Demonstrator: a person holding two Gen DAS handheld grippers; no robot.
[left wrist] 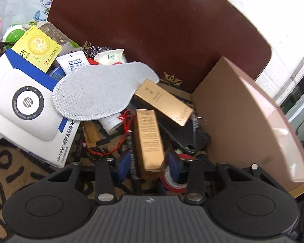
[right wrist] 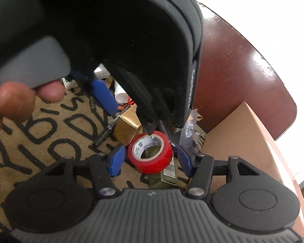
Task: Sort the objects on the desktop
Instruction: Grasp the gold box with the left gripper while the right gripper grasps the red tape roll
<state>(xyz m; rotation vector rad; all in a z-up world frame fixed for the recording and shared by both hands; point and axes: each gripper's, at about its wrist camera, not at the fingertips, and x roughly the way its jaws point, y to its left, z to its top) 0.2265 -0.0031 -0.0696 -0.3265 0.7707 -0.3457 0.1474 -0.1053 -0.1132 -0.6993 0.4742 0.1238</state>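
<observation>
In the left wrist view a long gold box (left wrist: pixel 149 135) lies pointing away from me. Its near end sits between the blue pads of my left gripper (left wrist: pixel 149 164), with a narrow gap on each side, so the jaws stand open around it. In the right wrist view a red tape roll (right wrist: pixel 152 154) rests on its side on a small olive box (right wrist: pixel 168 175). My right gripper (right wrist: pixel 151 161) straddles the roll, its pads (right wrist: pixel 116 160) close beside it but not pressing. The left gripper's black body (right wrist: pixel 131 40) fills the top of that view, held by a person's fingers (right wrist: pixel 14 101).
A grey insole (left wrist: pixel 103 91), an HP box (left wrist: pixel 30 105), a yellow packet (left wrist: pixel 37 47) and a second gold box (left wrist: pixel 164 101) are piled to the left and behind. A tan cardboard box (left wrist: pixel 243 121) stands on the right. A black marker (right wrist: pixel 109 129) lies on the lettered mat (right wrist: pixel 40 141).
</observation>
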